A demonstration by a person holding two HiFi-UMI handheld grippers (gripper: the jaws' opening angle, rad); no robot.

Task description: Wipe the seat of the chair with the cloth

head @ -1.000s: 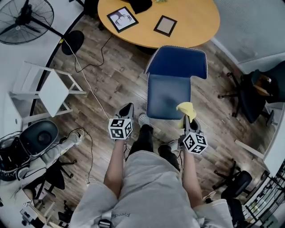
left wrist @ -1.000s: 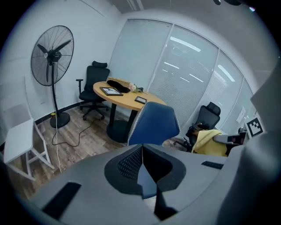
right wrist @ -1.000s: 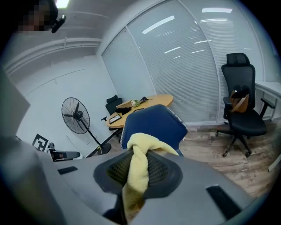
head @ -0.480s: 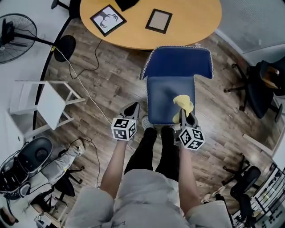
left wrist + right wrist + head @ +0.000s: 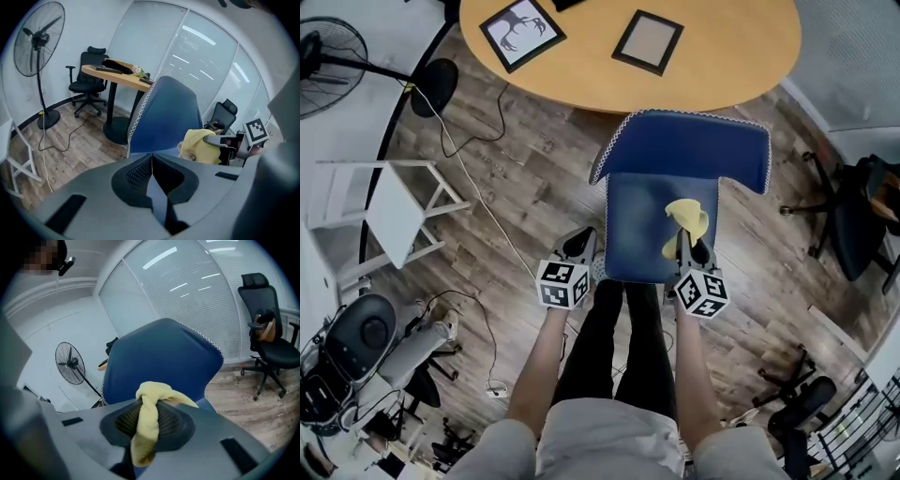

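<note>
The blue chair's seat (image 5: 642,230) lies straight ahead, its backrest (image 5: 684,150) toward the round table. My right gripper (image 5: 692,249) is over the seat's front right part, shut on a yellow cloth (image 5: 686,223) that bunches out past its tips. In the right gripper view the cloth (image 5: 149,420) hangs clamped between the jaws, with the backrest (image 5: 159,357) behind. My left gripper (image 5: 579,246) hovers at the seat's front left corner, shut and holding nothing. The left gripper view shows the chair (image 5: 164,117) and the cloth (image 5: 199,146) to the right.
A round wooden table (image 5: 722,56) behind the chair carries two picture frames (image 5: 521,30) (image 5: 648,42). A white folding stool (image 5: 394,211) stands to the left, a fan base (image 5: 434,86) with a trailing cable beyond it. A black office chair (image 5: 862,216) sits at right.
The person has stepped closer to the chair. My right gripper carried the cloth forward from the seat's front edge to over the seat. My left gripper came up to the front left corner.
</note>
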